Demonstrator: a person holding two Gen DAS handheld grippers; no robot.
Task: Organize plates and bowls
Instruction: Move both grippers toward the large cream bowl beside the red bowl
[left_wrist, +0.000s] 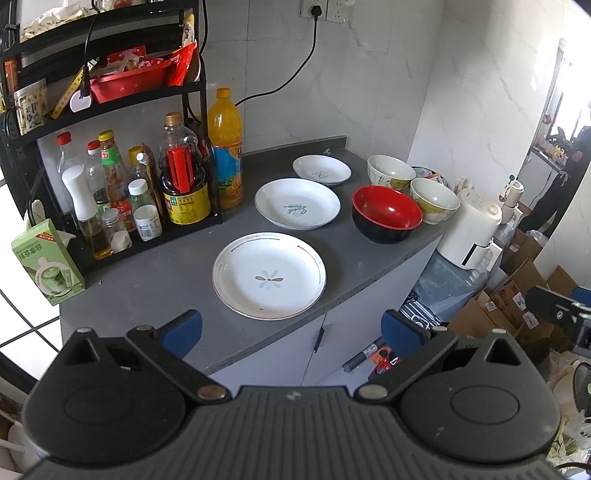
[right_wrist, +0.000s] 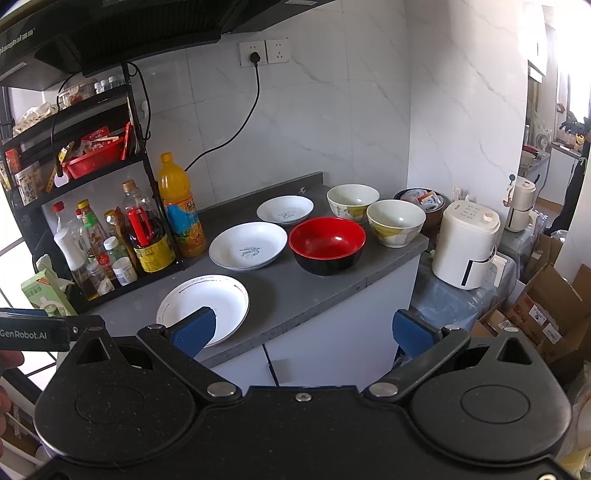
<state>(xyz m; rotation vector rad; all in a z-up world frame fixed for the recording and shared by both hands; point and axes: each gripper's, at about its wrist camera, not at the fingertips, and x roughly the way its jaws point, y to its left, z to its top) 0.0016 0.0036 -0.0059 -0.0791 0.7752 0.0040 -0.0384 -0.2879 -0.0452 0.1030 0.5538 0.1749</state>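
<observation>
1. Your left tool (left_wrist: 291, 328) has its jaws spread wide and holds nothing; it hangs off the table's (left_wrist: 155, 295) front edge.
2. Your right tool (right_wrist: 303, 328) is equally wide open and empty, with its left pad across the near plate's rim in view, probably not touching.
3. The near plate (left_wrist: 269, 275) lies at 12 o'clock from your left tool.
4. The middle plate (left_wrist: 297, 203) and the far plate (left_wrist: 321, 170) follow toward 1 o'clock, all apart.
5. The red bowl (left_wrist: 386, 214) sits at 3 o'clock of the middle plate.
6. Two cream bowls (left_wrist: 391, 172) stand just behind it, at 1 o'clock.
</observation>
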